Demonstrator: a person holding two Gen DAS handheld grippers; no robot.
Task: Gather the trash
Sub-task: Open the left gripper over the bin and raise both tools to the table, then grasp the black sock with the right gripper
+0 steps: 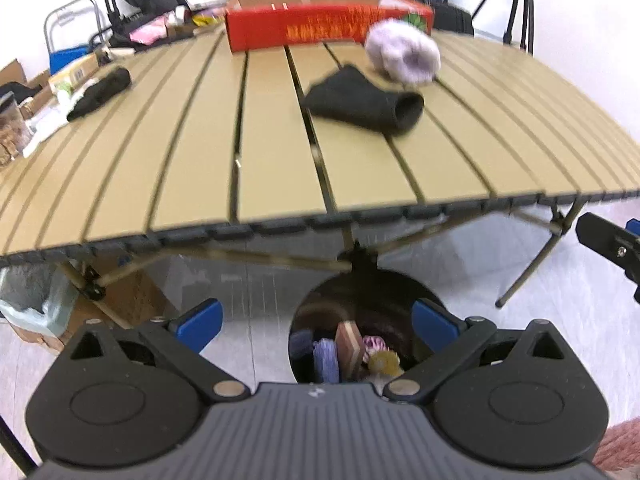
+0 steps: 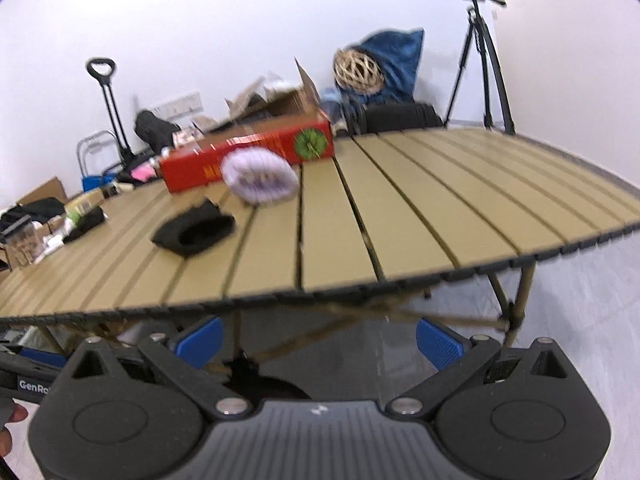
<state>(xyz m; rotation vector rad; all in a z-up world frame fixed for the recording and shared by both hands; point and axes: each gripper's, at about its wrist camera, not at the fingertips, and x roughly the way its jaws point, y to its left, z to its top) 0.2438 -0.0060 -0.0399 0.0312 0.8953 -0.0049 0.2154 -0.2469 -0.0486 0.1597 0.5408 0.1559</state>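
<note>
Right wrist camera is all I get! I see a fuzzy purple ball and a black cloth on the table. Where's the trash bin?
Observer: The left wrist view shows a round black bin on the floor, just below the near edge of the table.
Operator: Is anything in it yet?
Observer: Yes. Purple pieces, a brown block and something yellow lie inside.
Operator: Are the other tongs holding something?
Observer: No. The left tongs are open over the bin, with nothing between them.
</note>
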